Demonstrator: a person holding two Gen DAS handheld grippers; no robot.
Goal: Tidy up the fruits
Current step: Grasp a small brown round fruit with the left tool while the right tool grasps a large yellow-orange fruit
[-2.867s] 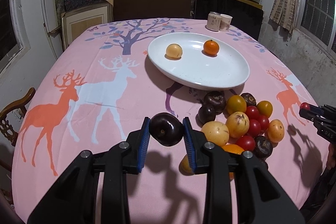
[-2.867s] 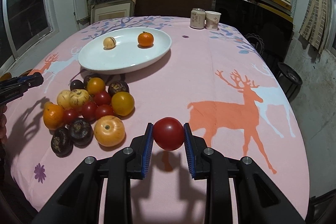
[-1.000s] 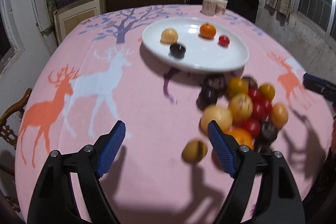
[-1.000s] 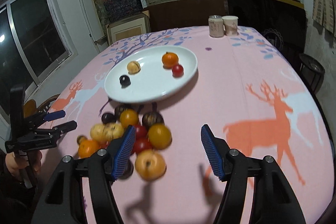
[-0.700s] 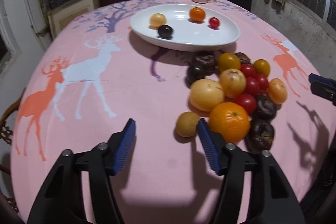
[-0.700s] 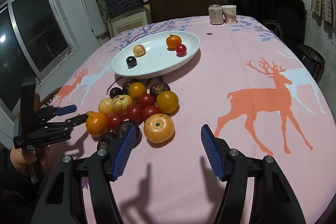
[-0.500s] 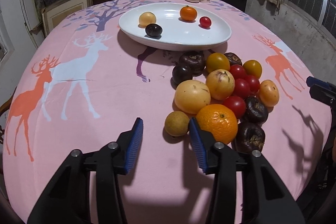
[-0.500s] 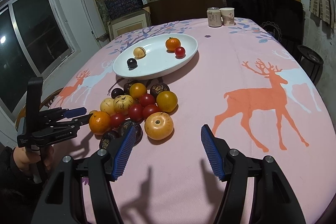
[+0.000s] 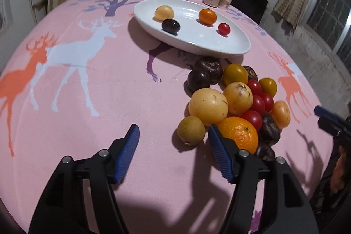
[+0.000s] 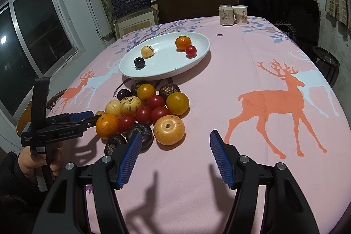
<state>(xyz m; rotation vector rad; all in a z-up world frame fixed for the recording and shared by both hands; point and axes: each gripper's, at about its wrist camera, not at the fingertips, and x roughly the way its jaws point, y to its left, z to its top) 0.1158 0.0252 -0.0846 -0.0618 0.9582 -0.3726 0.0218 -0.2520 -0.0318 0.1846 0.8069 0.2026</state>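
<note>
A white oval plate (image 9: 197, 41) (image 10: 162, 67) holds a pale round fruit (image 9: 164, 12), a dark plum (image 9: 170, 26), a tangerine (image 9: 207, 16) and a red cherry tomato (image 9: 224, 28). A pile of mixed fruit (image 9: 237, 102) (image 10: 144, 113) lies on the cloth in front of it. My left gripper (image 9: 173, 144) is open and empty, with a small brown-green fruit (image 9: 191, 130) just ahead between its fingers and an orange (image 9: 240, 137) behind the right finger. My right gripper (image 10: 173, 146) is open and empty, just behind a large yellow-orange fruit (image 10: 169, 129).
A can (image 10: 227, 15) and a paper cup (image 10: 240, 14) stand at the table's far edge. A pink deer-print cloth (image 10: 263, 84) covers the table. Shelves with boxes stand behind it, and a window is on the left in the right wrist view.
Both grippers let go of their fruit, the plum and the red tomato, which now lie on the plate. Both came back to the pile. The left gripper's jaws narrowed, then widened near the small brown-green fruit.
</note>
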